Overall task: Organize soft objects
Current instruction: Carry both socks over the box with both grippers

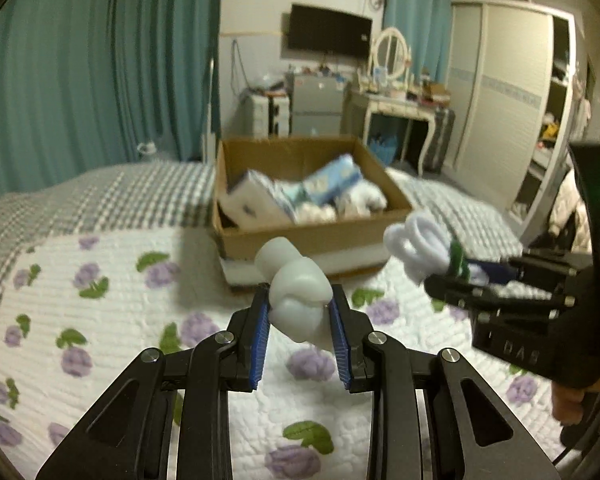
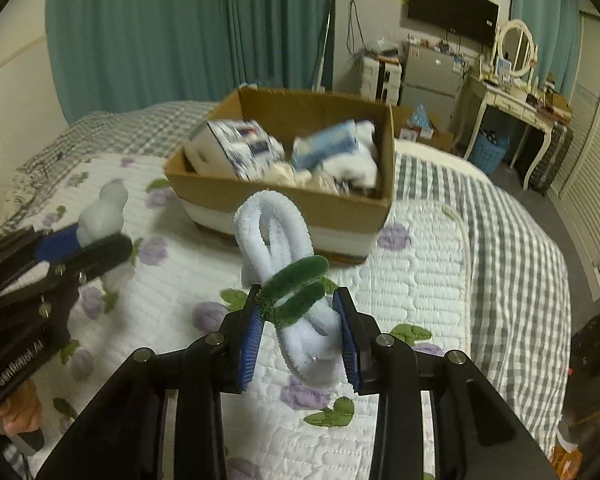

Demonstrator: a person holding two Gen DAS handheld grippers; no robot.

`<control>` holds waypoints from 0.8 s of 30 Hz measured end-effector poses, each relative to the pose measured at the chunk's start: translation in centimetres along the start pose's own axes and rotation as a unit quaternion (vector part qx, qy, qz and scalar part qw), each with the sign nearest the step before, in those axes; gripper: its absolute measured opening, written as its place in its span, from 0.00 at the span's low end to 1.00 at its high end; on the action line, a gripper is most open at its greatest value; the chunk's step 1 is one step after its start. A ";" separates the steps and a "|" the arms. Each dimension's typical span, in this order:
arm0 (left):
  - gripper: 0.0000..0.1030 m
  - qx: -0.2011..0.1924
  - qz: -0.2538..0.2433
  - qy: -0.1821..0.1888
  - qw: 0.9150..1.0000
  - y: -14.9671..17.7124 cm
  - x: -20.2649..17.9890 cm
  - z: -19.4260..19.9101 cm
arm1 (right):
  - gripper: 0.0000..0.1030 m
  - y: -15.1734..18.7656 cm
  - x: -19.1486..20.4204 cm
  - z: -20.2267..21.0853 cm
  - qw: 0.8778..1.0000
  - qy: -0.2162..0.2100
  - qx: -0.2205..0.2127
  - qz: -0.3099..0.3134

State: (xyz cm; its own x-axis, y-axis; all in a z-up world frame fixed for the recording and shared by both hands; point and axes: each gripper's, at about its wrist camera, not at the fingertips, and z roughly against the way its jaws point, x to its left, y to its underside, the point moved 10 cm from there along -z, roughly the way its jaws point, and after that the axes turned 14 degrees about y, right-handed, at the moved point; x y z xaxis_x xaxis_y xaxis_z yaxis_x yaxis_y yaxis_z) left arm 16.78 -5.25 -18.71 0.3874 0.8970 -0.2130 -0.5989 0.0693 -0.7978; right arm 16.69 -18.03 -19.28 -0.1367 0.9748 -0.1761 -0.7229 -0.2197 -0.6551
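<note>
My left gripper is shut on a pale squishy toy and holds it above the bed; it also shows in the right wrist view. My right gripper is shut on a white fuzzy bundle with green bands, which also shows in the left wrist view. A cardboard box stands ahead on the bed, holding tissue packs and white soft items. Both grippers hover just in front of the box.
The bed has a white quilt with purple flowers and a grey checked cover. Teal curtains hang behind. A dressing table, small fridge and wardrobe stand beyond the bed.
</note>
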 end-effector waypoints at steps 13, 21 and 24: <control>0.28 -0.088 -0.008 0.000 0.996 -9.1 0.5 5.7 | 0.33 -7.5 -3.3 9.5 0.993 0.008 -0.114 -0.032; 0.28 -0.125 -0.015 -0.001 0.992 -14.7 1.1 5.8 | 0.33 -12.4 -4.2 11.9 0.985 0.011 -0.167 -0.045; 0.28 -0.133 -0.021 0.001 0.991 -16.2 1.2 5.0 | 0.33 -13.9 -4.6 11.4 0.983 0.016 -0.174 -0.048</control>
State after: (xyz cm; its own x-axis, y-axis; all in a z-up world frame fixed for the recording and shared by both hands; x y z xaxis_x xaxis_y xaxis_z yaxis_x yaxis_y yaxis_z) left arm 23.43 -3.10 -3.20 0.4098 0.8949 -0.1767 -0.3761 -0.0107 -0.9265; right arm 19.66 -19.01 -1.00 -0.0535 0.9912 -0.1212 -0.4541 -0.1323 -0.8811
